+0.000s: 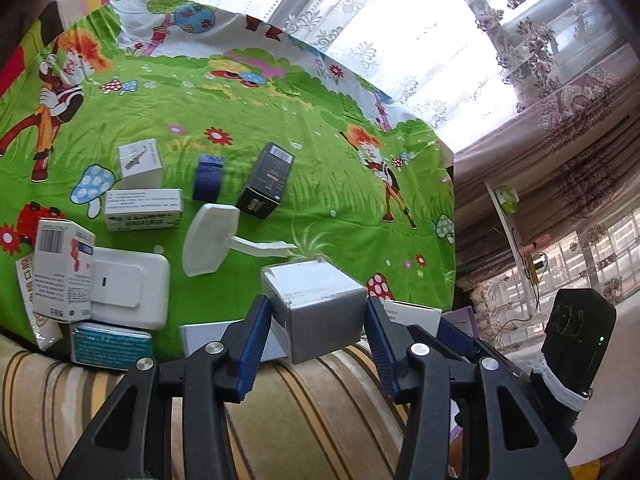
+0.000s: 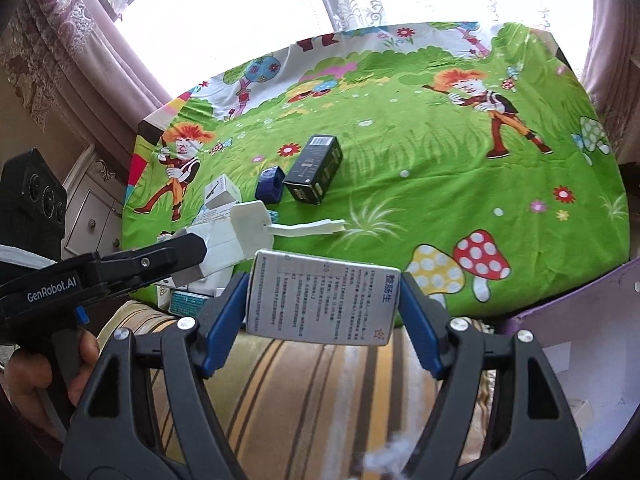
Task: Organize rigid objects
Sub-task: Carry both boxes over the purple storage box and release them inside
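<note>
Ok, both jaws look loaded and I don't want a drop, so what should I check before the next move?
1. Left gripper clamped on grey box: ok.
2. Right gripper clamped on printed box: ok.
3. Both boxes lifted off the green cloth: ok.
4. Purple bin at right open: ok.
5. Room inside bin: cannot tell.

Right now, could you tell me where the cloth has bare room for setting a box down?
The green tablecloth lies bare right of the black box, out to the mushroom print. Its far strip is bare too. Crowded: the left near corner around the white flat device.
</note>
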Action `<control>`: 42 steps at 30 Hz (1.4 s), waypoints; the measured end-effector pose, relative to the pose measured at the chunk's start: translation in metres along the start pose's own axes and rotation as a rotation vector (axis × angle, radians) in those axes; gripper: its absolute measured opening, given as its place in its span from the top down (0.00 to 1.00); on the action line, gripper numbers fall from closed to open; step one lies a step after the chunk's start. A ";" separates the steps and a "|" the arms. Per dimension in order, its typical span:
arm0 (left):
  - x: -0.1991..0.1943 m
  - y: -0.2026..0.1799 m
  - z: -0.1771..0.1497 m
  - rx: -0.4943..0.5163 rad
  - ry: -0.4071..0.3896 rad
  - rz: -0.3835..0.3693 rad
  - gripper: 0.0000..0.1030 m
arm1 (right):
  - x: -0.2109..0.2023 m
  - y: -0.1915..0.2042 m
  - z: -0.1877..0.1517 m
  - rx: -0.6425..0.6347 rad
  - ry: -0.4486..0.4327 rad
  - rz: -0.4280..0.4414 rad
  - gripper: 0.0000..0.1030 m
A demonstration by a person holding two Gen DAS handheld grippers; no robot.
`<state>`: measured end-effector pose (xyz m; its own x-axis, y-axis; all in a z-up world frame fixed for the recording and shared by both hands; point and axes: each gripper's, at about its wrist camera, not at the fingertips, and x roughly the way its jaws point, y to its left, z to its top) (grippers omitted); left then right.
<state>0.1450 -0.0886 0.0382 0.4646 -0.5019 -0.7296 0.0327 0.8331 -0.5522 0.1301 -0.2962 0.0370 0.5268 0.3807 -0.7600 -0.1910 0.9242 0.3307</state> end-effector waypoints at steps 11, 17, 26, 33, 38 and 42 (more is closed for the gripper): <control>0.038 -0.079 -0.034 0.148 0.125 -0.076 0.53 | -0.067 -0.098 -0.026 0.129 -0.088 -0.183 0.26; 0.061 -0.126 -0.058 0.242 0.213 -0.126 0.53 | -0.094 -0.137 -0.044 0.132 -0.105 -0.307 0.26; 0.087 -0.176 -0.089 0.344 0.303 -0.160 0.53 | -0.089 -0.169 -0.091 0.138 0.037 -0.293 0.26; 0.100 -0.197 -0.098 0.386 0.333 -0.168 0.53 | -0.081 -0.177 -0.108 0.142 0.111 -0.255 0.23; 0.104 -0.203 -0.101 0.394 0.343 -0.168 0.53 | -0.089 -0.178 -0.107 0.133 0.090 -0.256 0.16; 0.107 -0.207 -0.105 0.405 0.357 -0.173 0.53 | -0.099 -0.187 -0.104 0.175 0.055 -0.281 0.16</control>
<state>0.0953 -0.3389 0.0318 0.0961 -0.6279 -0.7724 0.4516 0.7190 -0.5283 0.0278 -0.5036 -0.0081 0.4922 0.1170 -0.8626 0.1031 0.9761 0.1912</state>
